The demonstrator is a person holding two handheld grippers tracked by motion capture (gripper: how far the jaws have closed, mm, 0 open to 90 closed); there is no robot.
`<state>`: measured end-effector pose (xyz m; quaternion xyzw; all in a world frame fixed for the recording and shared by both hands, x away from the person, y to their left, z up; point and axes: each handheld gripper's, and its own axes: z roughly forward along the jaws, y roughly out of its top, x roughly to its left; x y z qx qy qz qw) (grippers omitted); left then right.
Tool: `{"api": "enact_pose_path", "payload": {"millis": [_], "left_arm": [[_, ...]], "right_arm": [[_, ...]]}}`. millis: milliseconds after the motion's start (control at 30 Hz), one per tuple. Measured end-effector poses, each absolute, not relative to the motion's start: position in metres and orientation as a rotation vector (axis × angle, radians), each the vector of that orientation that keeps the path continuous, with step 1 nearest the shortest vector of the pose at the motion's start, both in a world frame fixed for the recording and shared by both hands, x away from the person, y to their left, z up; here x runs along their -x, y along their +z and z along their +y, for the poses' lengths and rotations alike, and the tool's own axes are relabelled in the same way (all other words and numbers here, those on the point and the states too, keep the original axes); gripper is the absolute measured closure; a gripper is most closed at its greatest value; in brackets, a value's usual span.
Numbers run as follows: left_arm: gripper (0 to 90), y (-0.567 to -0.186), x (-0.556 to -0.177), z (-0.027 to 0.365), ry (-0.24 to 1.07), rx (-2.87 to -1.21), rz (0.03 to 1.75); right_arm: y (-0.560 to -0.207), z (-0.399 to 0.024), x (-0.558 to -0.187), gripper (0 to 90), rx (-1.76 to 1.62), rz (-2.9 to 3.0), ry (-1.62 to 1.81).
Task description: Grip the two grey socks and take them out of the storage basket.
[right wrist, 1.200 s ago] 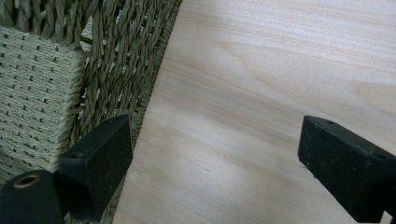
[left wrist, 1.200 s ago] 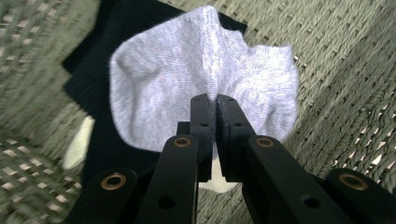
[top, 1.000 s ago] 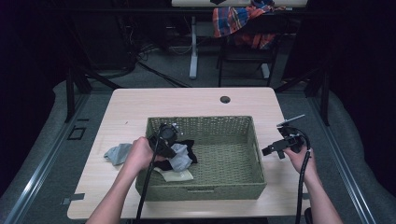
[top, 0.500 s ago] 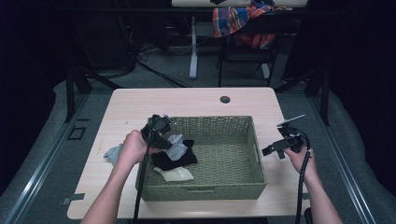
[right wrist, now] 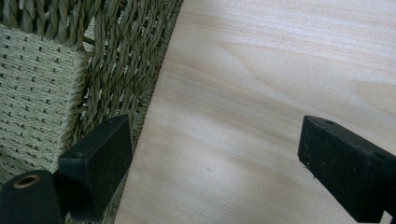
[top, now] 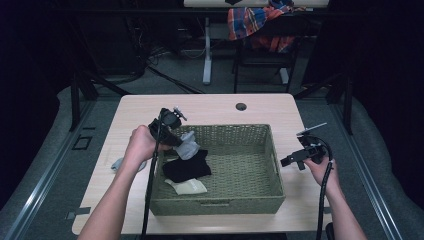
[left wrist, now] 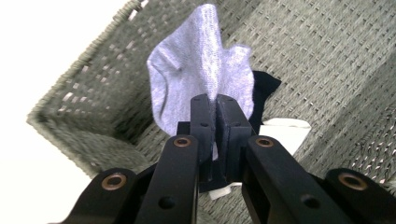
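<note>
We note the jaws of the left gripper [left wrist: 215, 103] pressed together on a fold of a pale grey sock [left wrist: 201, 70]; the sock hangs from them above the near-left corner region of the woven basket [left wrist: 70, 100]; in the high view the same sock [top: 188, 145] dangles just inside the basket's left wall [top: 156, 175], the left gripper [top: 176, 141] tilted down toward it; the left hand [top: 139, 146] sits over the basket's left rim. Below the sock, on the basket floor, lie a black garment [top: 187, 168] and a cream-white piece [top: 189, 186], the two touching; another pale grey piece [top: 117, 163] lies on the counter [top: 210, 107] just outside the left wall, partly under the hand.

The right gripper [right wrist: 212, 154] holds its jaws wide apart with bare wood between them; its left jaw sits beside the basket's outer weave; in the high view the right gripper [top: 292, 159] hovers over the counter just right of the basket, held by the right hand [top: 320, 169]. A small dark round fitting [top: 241, 106] marks the counter's far edge.
</note>
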<state>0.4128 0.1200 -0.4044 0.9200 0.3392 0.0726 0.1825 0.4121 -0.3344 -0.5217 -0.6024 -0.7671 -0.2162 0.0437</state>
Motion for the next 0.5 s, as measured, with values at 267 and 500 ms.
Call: {"api": "enact_pose_path", "payload": {"millis": [267, 500], "left_arm": [[86.5, -0.388, -0.419, 0.126, 0.226, -2.579, 0.974], [86.5, -0.372, -0.423, 0.132, 0.249, -2.562, 0.986]], "right_arm": [[-0.522, -0.334, -0.413, 9.8, 1.842, -2.347, -0.654], [-0.523, -0.333, -0.412, 9.7, 1.858, -2.34, -0.663]]}}
